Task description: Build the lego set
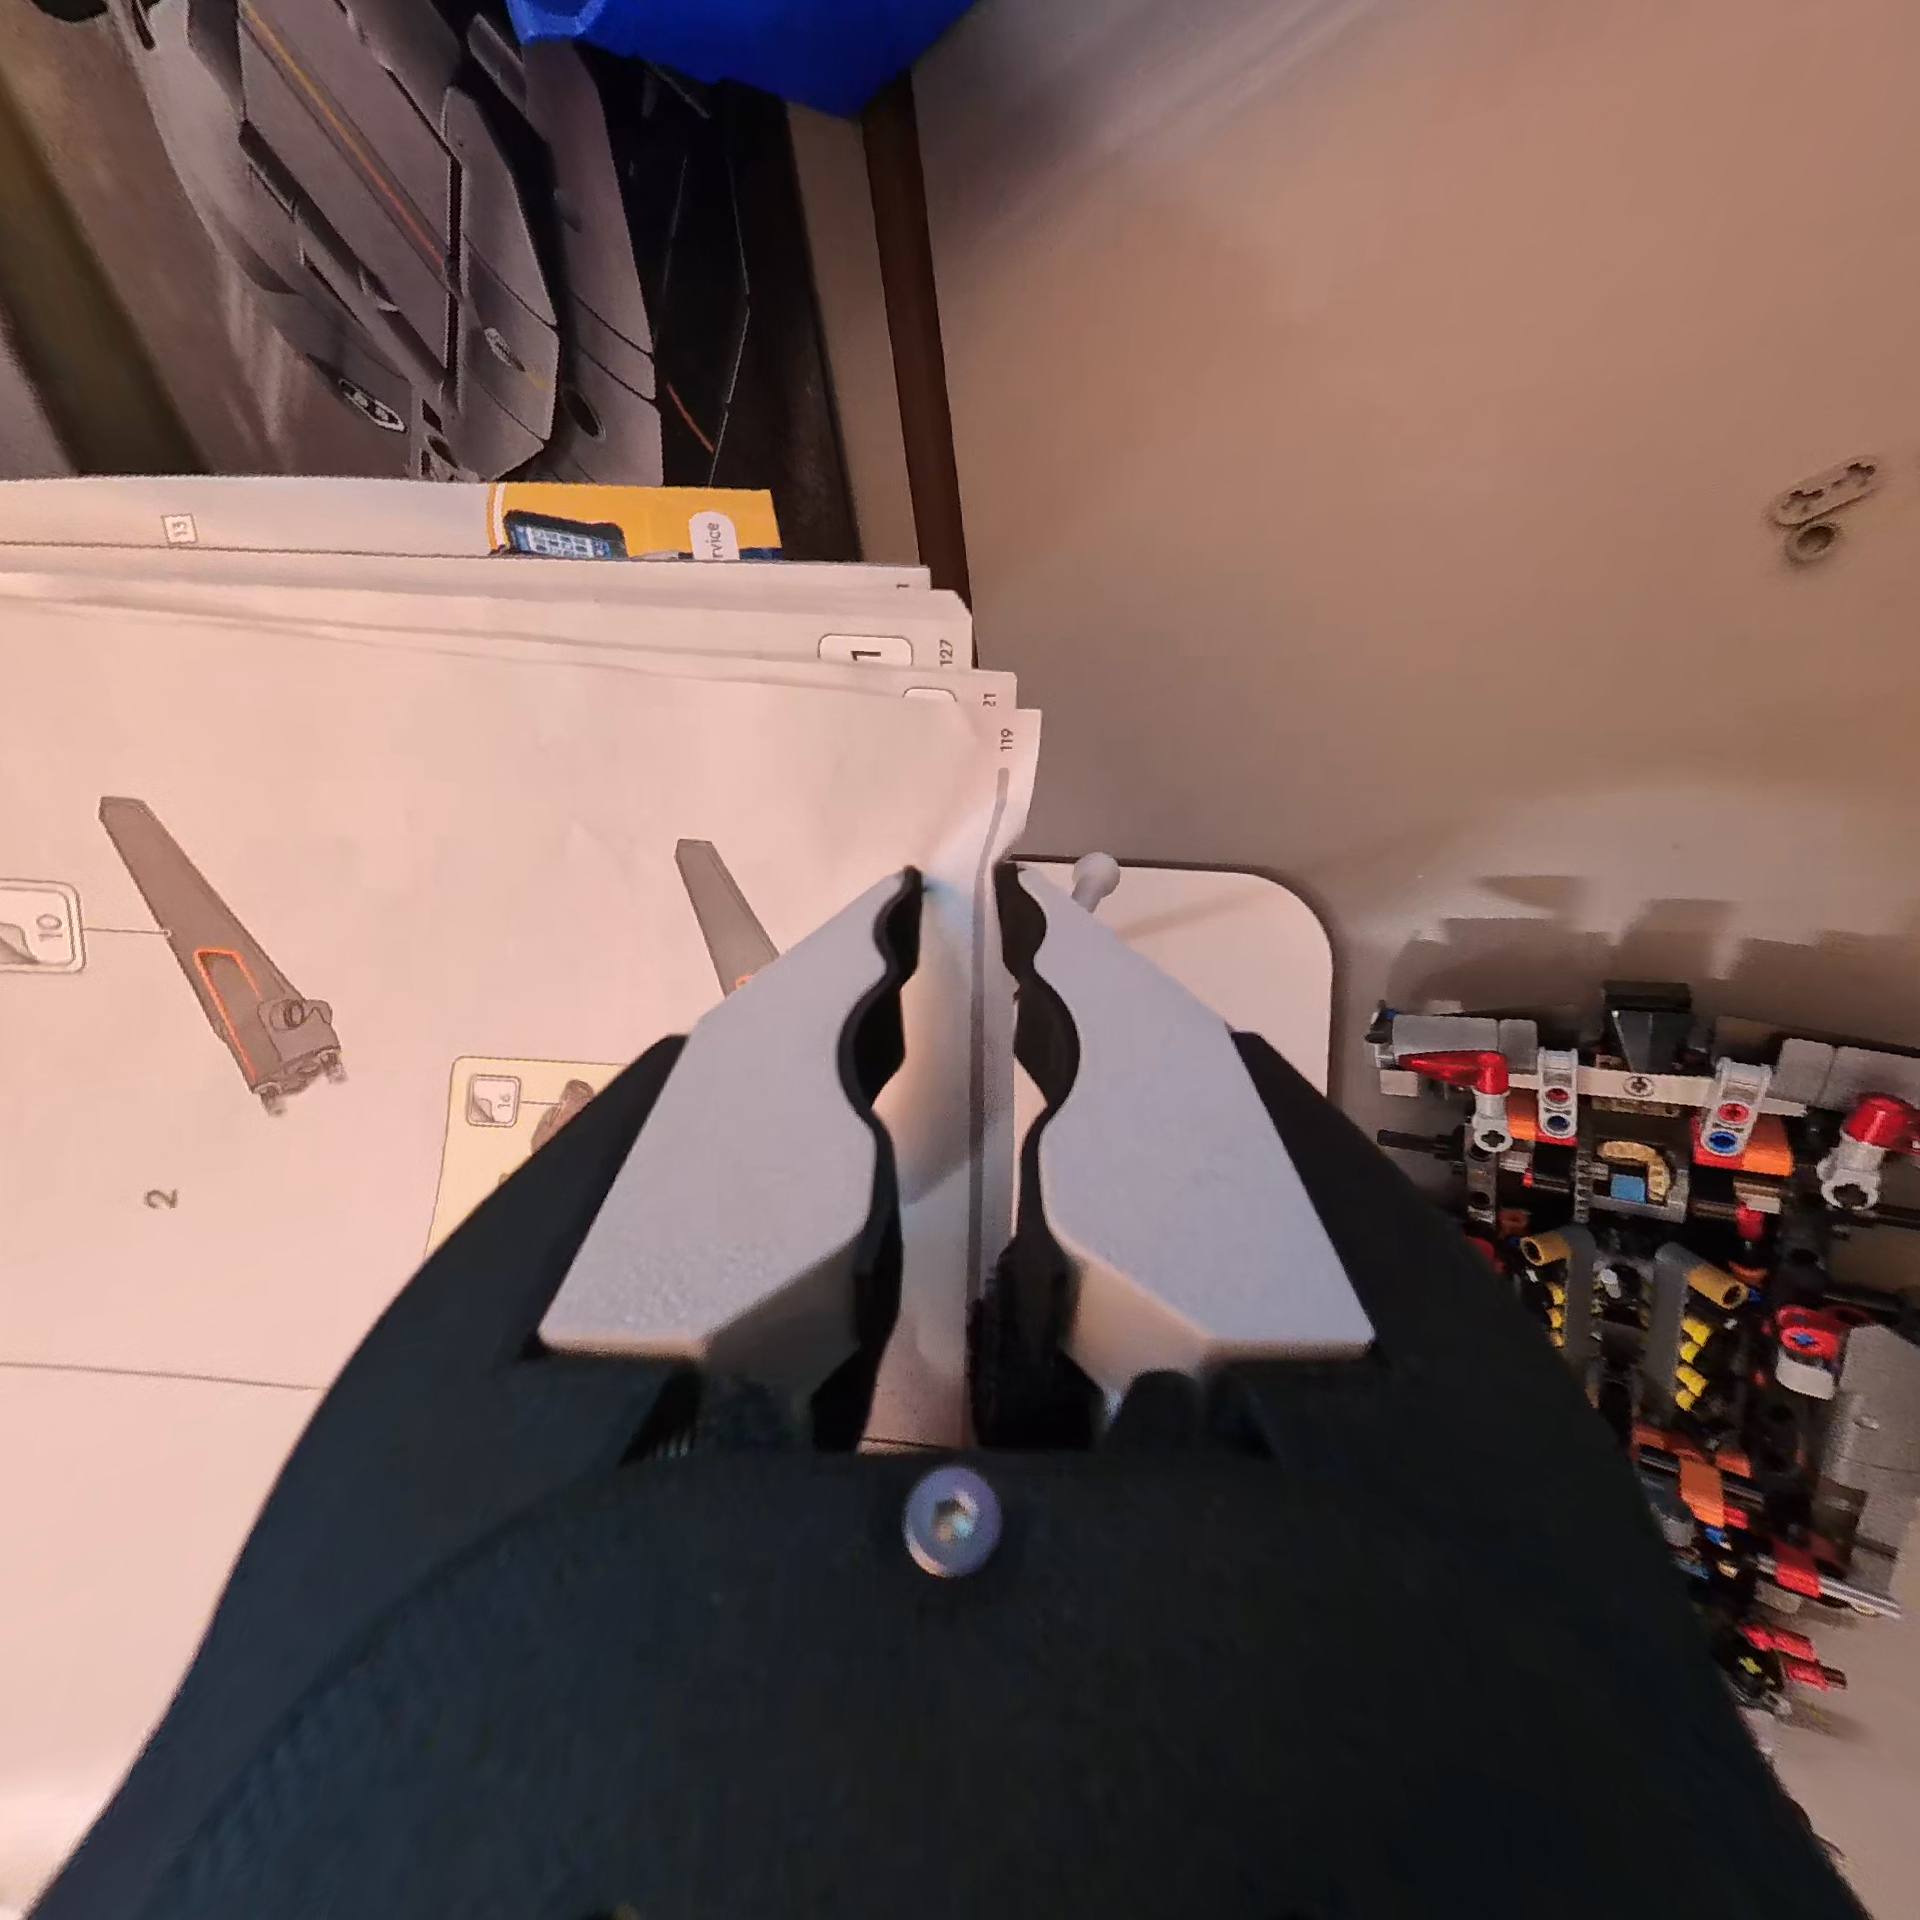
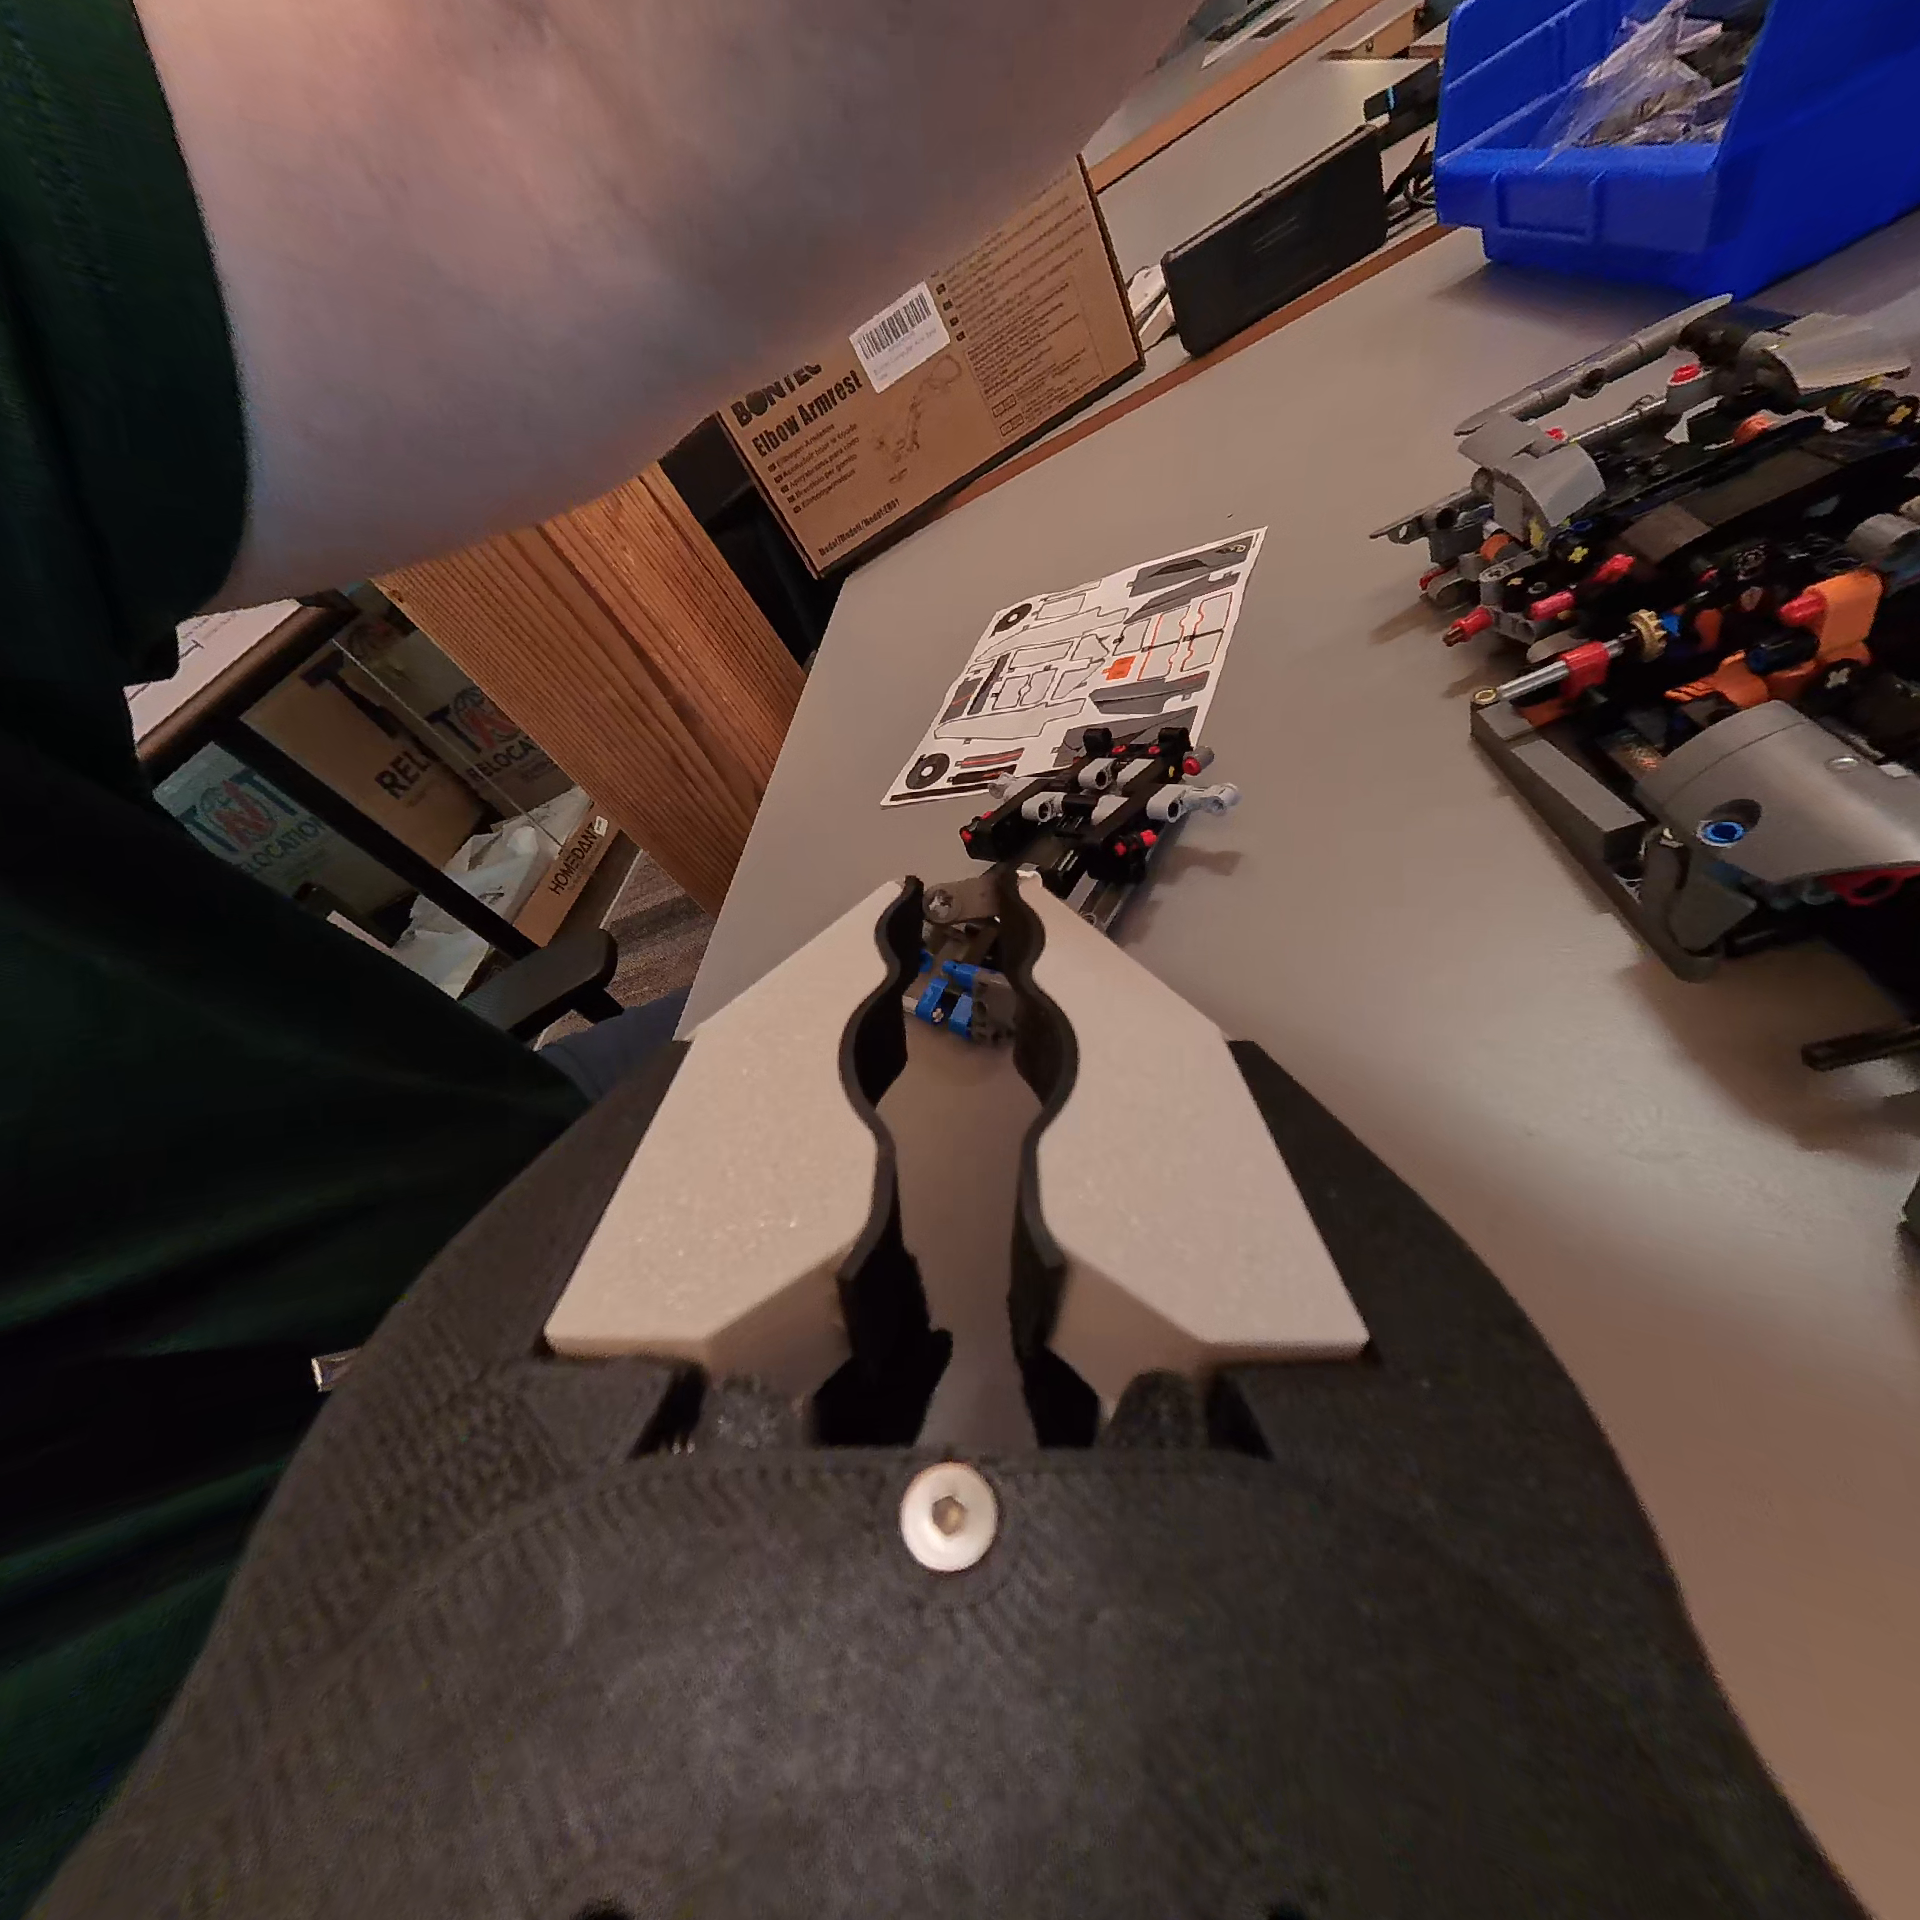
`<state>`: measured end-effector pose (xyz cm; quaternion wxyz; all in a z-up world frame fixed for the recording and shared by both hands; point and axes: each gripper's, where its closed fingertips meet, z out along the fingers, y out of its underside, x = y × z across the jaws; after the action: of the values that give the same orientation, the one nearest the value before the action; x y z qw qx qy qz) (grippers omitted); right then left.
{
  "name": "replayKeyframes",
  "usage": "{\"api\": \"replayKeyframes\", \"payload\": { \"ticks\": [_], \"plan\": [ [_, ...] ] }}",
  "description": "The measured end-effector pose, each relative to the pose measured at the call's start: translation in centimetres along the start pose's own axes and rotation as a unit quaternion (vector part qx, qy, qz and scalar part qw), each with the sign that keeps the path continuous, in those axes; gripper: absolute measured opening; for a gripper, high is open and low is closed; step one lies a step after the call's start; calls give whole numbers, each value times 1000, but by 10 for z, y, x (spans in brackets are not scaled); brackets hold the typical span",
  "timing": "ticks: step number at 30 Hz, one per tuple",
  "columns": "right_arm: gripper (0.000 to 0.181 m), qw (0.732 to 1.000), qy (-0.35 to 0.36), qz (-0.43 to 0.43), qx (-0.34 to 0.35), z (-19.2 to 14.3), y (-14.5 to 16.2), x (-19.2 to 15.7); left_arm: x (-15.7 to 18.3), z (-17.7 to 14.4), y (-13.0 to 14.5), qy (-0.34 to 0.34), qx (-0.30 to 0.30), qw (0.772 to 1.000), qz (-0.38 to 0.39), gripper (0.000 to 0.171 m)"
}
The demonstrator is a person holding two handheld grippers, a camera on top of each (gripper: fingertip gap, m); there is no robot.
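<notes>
Left gripper: fingers nearly together, pinching the raised edge of one page of the instruction booklet. The page stands on edge in the narrow gap between the tips. The booklet lies open, pages fanned, showing drawings of long grey parts. Behind it a white tray holds a small white pin. On the table to the right sits the big model chassis, dense with red, orange, yellow and grey pieces. Two small grey pieces lie apart, farther back. A blue bin is at the top edge.

Right gripper: tips close, clamped on a small grey piece. A blue and grey piece lies on the table under the fingers. Just beyond, a black sub-assembly with grey and red pins rests partly over the sticker sheet. The chassis lies well to the right; the blue bin behind it. A cardboard box stands past the table edge. A person's arm crosses above.
</notes>
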<state>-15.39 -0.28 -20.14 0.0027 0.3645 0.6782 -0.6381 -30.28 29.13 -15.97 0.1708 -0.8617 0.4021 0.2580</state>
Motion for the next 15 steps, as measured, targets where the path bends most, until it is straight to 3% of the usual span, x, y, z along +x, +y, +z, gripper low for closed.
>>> {"api": "replayKeyframes", "payload": {
  "ticks": [8, 15],
  "plan": [
    [12, 1000, 1, -2, -1, 0, 0, 0, 4, -6, 0, 15, 18, 1000, -8, 0],
    [12, 1000, 2, -4, -3, 1, 1, -1, 9, -19, 0, 26, 60, 997, -44, 0]
  ]
}}
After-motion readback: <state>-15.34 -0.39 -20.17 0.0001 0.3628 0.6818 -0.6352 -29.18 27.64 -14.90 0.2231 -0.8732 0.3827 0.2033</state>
